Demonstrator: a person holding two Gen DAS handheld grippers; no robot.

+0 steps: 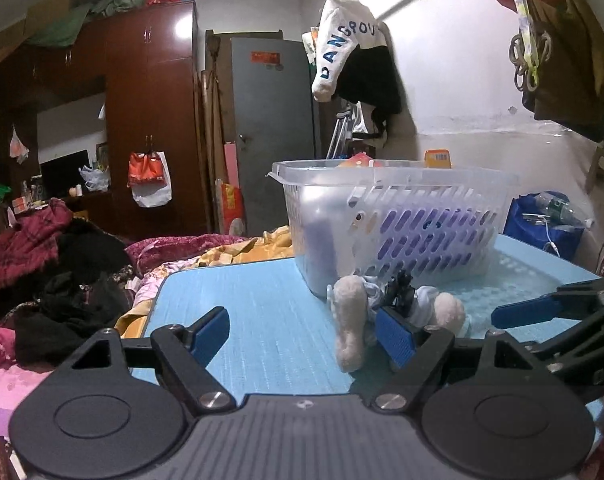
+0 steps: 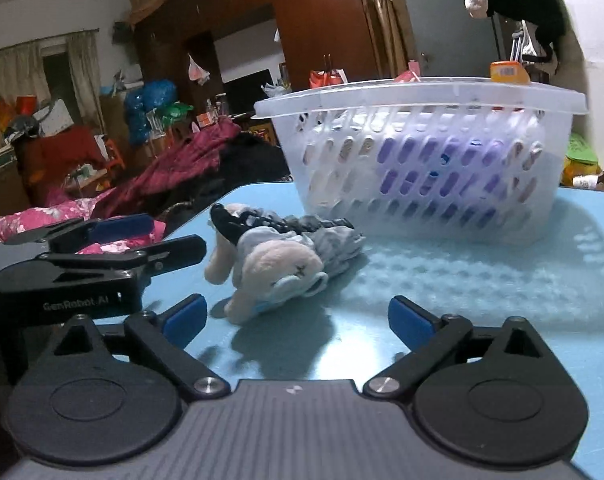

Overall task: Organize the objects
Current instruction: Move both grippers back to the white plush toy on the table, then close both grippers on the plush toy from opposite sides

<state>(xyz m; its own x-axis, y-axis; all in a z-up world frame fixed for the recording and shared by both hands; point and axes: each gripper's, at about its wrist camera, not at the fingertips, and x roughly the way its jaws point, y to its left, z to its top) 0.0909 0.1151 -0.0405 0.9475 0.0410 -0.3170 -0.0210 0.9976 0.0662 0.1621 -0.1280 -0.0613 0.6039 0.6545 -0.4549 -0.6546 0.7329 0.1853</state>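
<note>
the plush toy [image 2: 270,264] lies on the blue surface [image 2: 482,320] just in front of the white basket [image 2: 422,152], a dark clip [image 2: 258,220] against it. left gripper [image 1: 308,334] and right gripper [image 2: 298,316] both have fingers spread, holding nothing. best to close on the toy's soft body, then lift over the basket's near rim; the other gripper crowds the approach.
</note>
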